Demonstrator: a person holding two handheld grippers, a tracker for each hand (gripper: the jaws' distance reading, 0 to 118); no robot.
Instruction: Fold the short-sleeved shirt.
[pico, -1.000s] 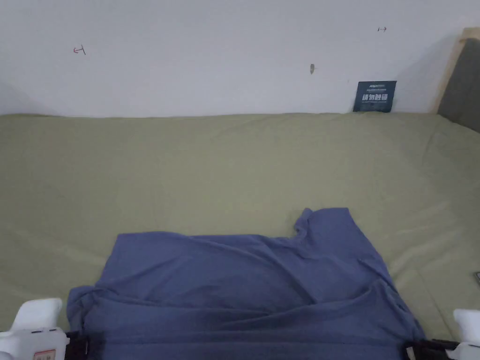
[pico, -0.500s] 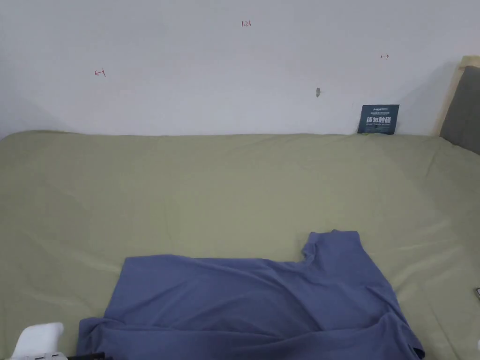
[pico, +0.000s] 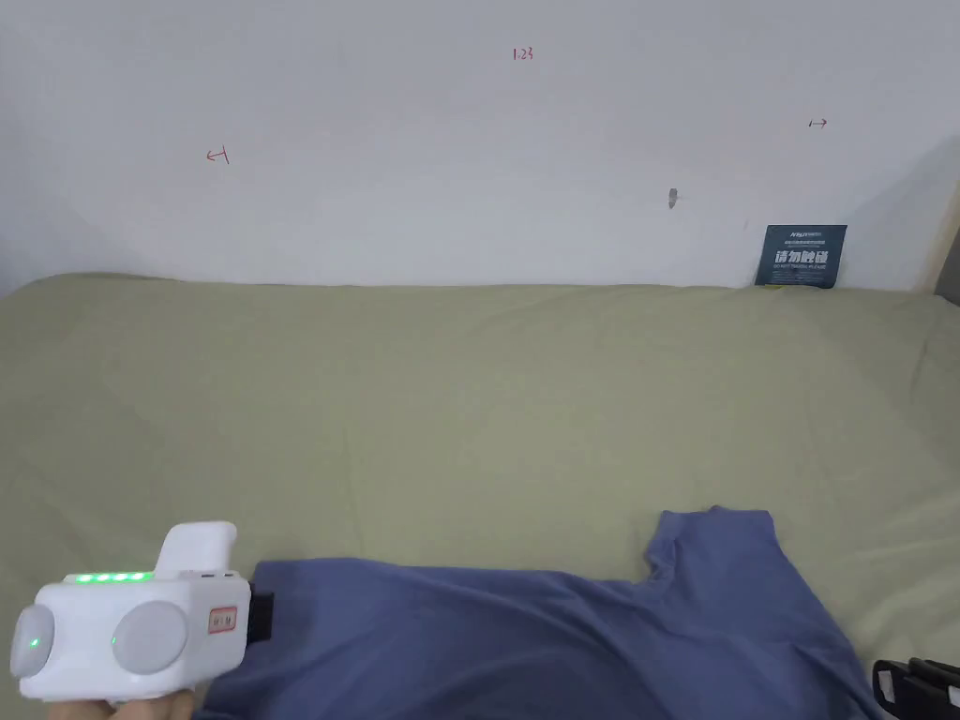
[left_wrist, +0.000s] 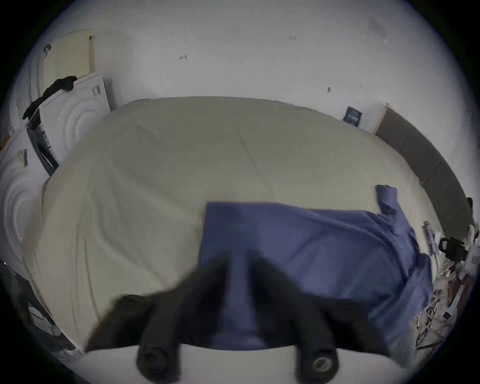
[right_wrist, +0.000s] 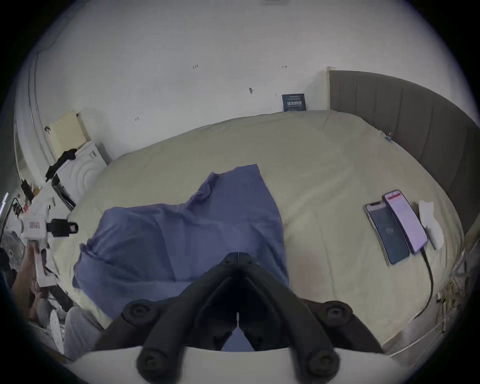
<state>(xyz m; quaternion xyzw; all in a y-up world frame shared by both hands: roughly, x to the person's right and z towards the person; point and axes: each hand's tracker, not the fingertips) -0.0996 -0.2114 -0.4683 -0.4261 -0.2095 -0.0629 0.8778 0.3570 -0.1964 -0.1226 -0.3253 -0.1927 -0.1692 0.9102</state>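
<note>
Shirt (pico: 562, 637), short-sleeved, blue: lies rumpled on the olive bed sheet (pico: 469, 403), lower centre of the head view, one sleeve (pico: 717, 553) jutting upward at lower right. Judged soft, light, limp; best taken at hem corners or shoulders. Left claw (left_wrist: 237, 262): jaws apart, over the shirt's left edge, hand-held level at lower left. Right claw (right_wrist: 238, 257): jaws together, tips over the cloth; whether fabric is pinched, cannot tell.

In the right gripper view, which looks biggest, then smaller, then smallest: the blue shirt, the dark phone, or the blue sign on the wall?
1. Blue shirt
2. Dark phone
3. Blue sign, though it sits farther away, so it may only look smallest.
</note>
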